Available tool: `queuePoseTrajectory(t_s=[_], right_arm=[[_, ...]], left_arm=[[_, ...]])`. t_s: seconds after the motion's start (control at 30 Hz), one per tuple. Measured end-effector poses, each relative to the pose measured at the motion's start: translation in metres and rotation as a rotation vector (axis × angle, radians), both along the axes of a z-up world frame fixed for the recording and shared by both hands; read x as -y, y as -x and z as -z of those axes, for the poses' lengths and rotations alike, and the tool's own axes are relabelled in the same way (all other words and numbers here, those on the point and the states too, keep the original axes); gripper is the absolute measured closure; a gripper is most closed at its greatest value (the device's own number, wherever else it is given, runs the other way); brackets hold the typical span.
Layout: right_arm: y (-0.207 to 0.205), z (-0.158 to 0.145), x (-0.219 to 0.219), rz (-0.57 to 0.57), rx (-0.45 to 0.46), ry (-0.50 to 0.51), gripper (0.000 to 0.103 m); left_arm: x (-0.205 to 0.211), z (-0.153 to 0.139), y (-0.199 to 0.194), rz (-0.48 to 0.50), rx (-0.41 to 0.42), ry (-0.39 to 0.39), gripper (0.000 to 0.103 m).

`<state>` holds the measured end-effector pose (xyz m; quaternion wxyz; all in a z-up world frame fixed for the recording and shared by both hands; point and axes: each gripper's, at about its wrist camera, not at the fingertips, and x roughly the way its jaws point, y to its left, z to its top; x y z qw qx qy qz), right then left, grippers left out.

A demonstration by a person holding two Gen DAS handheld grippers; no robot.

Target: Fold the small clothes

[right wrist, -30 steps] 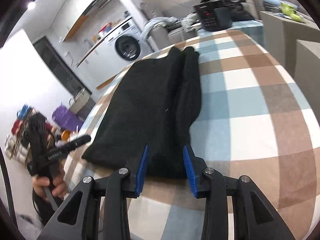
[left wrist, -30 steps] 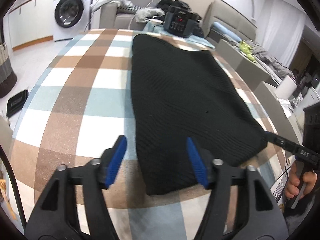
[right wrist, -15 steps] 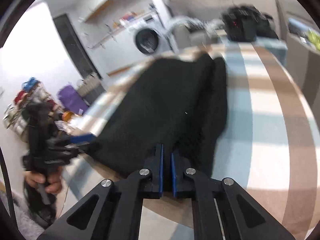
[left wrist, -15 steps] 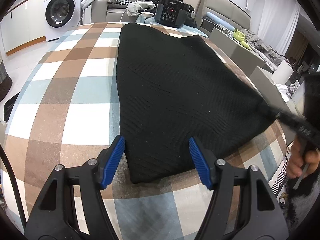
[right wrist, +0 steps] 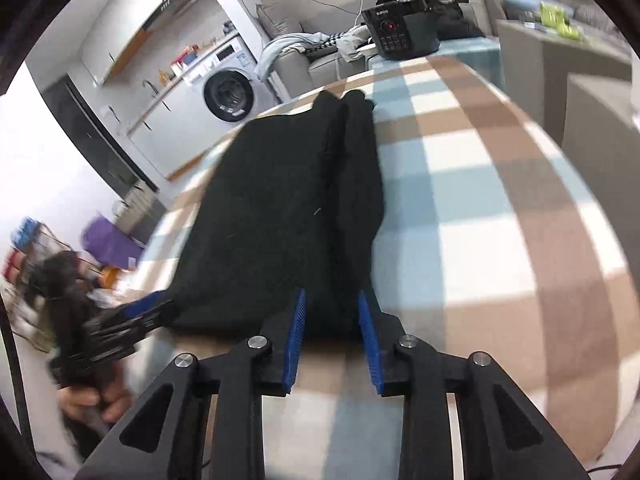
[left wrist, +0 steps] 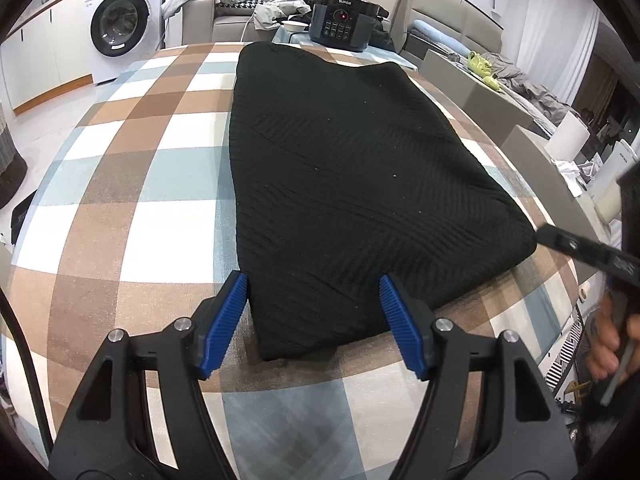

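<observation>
Black garment (left wrist: 344, 184) (folded) on checked tablecloth (left wrist: 132, 184)

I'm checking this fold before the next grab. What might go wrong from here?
1. The left gripper is open wide across the garment corner; closing there may bunch the knit instead of catching a clean edge.
2. The right gripper is open at the other near corner, where layers look doubled; it might catch only the top one.
3. Both corners sit near the table edge, so a tug may drag cloth off.
</observation>
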<state>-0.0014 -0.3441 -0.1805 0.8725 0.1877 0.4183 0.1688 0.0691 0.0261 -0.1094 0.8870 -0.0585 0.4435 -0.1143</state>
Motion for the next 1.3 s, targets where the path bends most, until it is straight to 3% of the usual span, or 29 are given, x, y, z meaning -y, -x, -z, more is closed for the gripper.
queuePoseTrajectory(t_s=[0.13, 0.27, 0.37, 0.47, 0.63, 0.8, 0.9, 0.93, 1.03, 1.17, 1.3], right_arm=[[0.004, 0.01, -0.01, -0.036, -0.072, -0.137, 0.07], [-0.003, 0.015, -0.021, -0.045, -0.1, -0.189, 0.07], [-0.01, 0.014, -0.03, -0.025, -0.073, -0.169, 0.071], [-0.018, 0.017, -0.037, 0.007, -0.093, -0.144, 0.087], [-0.026, 0.026, -0.043, 0.006, -0.105, -0.152, 0.092], [-0.016, 0.009, -0.044, -0.047, -0.081, -0.06, 0.09], [-0.005, -0.003, -0.023, 0.003, -0.026, -0.034, 0.076], [-0.004, -0.002, -0.014, 0.03, -0.029, -0.048, 0.076], [-0.01, 0.01, -0.002, 0.095, -0.08, -0.022, 0.067], [-0.013, 0.012, -0.005, 0.07, -0.07, -0.013, 0.067], [-0.018, 0.013, -0.016, 0.023, -0.049, 0.046, 0.071]], left_arm=[[0.002, 0.001, 0.001, 0.0, -0.001, -0.013, 0.037], [0.002, 0.0, 0.002, 0.0, -0.004, -0.013, 0.037], [0.002, -0.001, 0.003, -0.002, -0.006, -0.016, 0.037], [0.003, 0.0, 0.003, 0.0, -0.006, -0.027, 0.037], [0.003, 0.002, 0.003, -0.002, -0.012, -0.026, 0.037], [-0.003, -0.003, 0.005, 0.013, -0.013, -0.013, 0.037], [-0.007, -0.009, 0.009, 0.076, -0.011, 0.04, 0.036], [-0.005, -0.009, 0.01, 0.106, -0.019, 0.044, 0.035], [0.0, -0.009, 0.015, 0.14, -0.012, 0.01, 0.034], [0.003, -0.013, 0.021, 0.165, 0.008, -0.024, 0.034], [0.014, -0.007, 0.023, 0.176, 0.011, -0.135, 0.034]])
